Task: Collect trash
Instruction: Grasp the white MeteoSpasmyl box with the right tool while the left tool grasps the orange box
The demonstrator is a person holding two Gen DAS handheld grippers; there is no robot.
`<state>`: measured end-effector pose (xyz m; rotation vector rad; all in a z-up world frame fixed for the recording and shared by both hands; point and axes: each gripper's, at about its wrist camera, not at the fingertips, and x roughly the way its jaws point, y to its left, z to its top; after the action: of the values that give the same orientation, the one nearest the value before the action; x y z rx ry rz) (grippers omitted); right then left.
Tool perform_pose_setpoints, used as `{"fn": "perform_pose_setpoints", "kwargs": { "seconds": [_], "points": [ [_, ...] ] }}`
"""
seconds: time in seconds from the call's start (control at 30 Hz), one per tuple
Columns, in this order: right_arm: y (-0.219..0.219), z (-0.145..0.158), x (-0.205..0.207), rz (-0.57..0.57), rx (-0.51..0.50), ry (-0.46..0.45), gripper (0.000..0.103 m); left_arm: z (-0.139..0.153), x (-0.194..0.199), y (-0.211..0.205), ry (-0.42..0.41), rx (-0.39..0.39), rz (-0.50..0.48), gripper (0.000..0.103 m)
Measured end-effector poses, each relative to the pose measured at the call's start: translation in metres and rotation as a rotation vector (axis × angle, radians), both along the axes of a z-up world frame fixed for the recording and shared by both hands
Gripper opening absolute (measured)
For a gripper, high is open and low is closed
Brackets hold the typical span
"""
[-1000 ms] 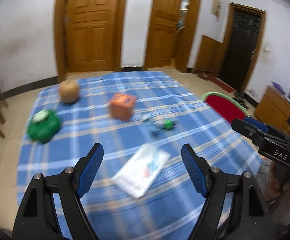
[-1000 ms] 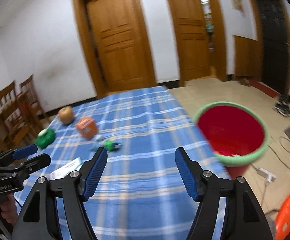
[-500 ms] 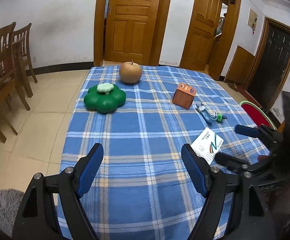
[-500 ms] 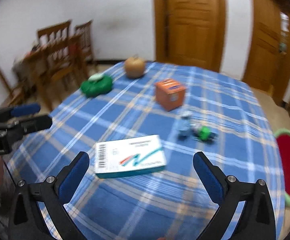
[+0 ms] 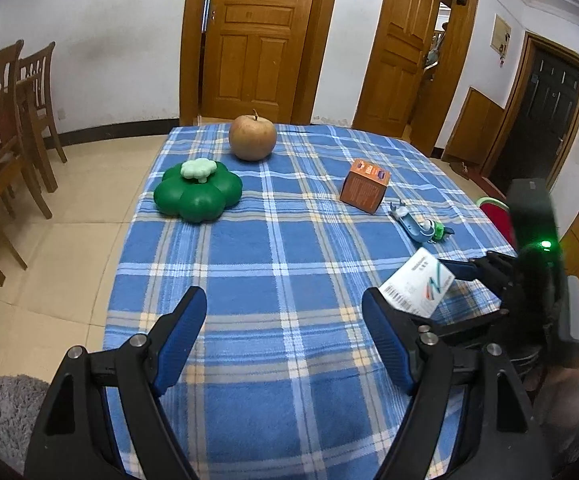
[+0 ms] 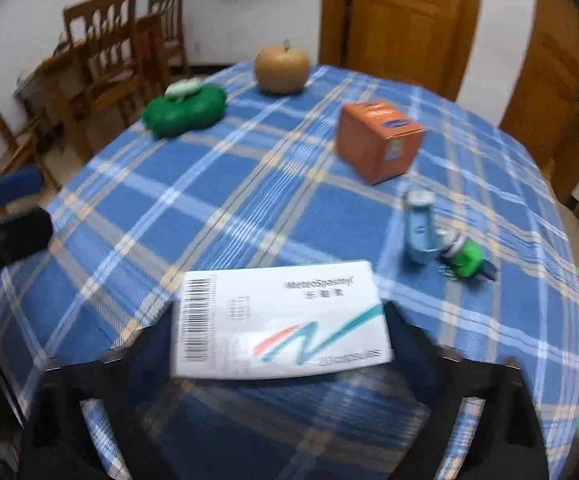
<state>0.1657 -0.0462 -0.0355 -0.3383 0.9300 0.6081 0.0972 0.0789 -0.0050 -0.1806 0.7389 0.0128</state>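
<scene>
Two risks w/ the right gripper (image 6: 279, 344), jaws closing astride the white box (image 6: 279, 320) lying flat on the tablecloth (image 6: 209, 216) at the near edge, not yet pinched: pads may skid it or snag cloth; left gripper (image 5: 285, 344) wide, empty.

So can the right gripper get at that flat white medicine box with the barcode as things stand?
Probably yes. The right gripper is already over the flat white medicine box, which lies between its closing jaws on the blue plaid tablecloth. Nothing stands in the way; whether the jaws touch it yet is too blurred to tell.
</scene>
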Motion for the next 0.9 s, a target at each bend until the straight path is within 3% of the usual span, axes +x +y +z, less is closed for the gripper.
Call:
{"fn": "perform_pose_setpoints", "kwargs": {
  "seconds": [0.2,0.4,0.43,0.47,0.6,0.73,0.9],
  "points": [
    [-0.028,0.014,-0.004,-0.080,0.081,-0.076,0.090,-0.001,0.031,0.003,0.017,-0.047,-0.019,0.080],
    [-0.068,0.025,0.010,-0.253,0.108,-0.141,0.090,-0.003,0.094,-0.009,0.053,-0.135,-0.105,0.087],
    [-0.078,0.027,0.012,-0.284,0.133,-0.146,0.090,-0.003,0.104,-0.014,0.047,-0.142,-0.126,0.092],
    [-0.085,0.029,0.014,-0.306,0.150,-0.153,0.090,-0.002,0.113,-0.020,0.034,-0.138,-0.137,0.097],
    [-0.116,0.034,0.020,-0.398,0.233,-0.159,0.090,-0.004,0.146,-0.044,-0.016,-0.060,-0.122,0.097],
    [-0.143,0.030,0.032,-0.449,0.337,-0.082,0.090,-0.012,0.171,-0.067,-0.023,-0.025,-0.174,0.097],
    [-0.148,0.022,0.040,-0.452,0.384,-0.021,0.090,-0.022,0.190,-0.082,0.002,0.050,-0.220,0.097]
  ]
}}
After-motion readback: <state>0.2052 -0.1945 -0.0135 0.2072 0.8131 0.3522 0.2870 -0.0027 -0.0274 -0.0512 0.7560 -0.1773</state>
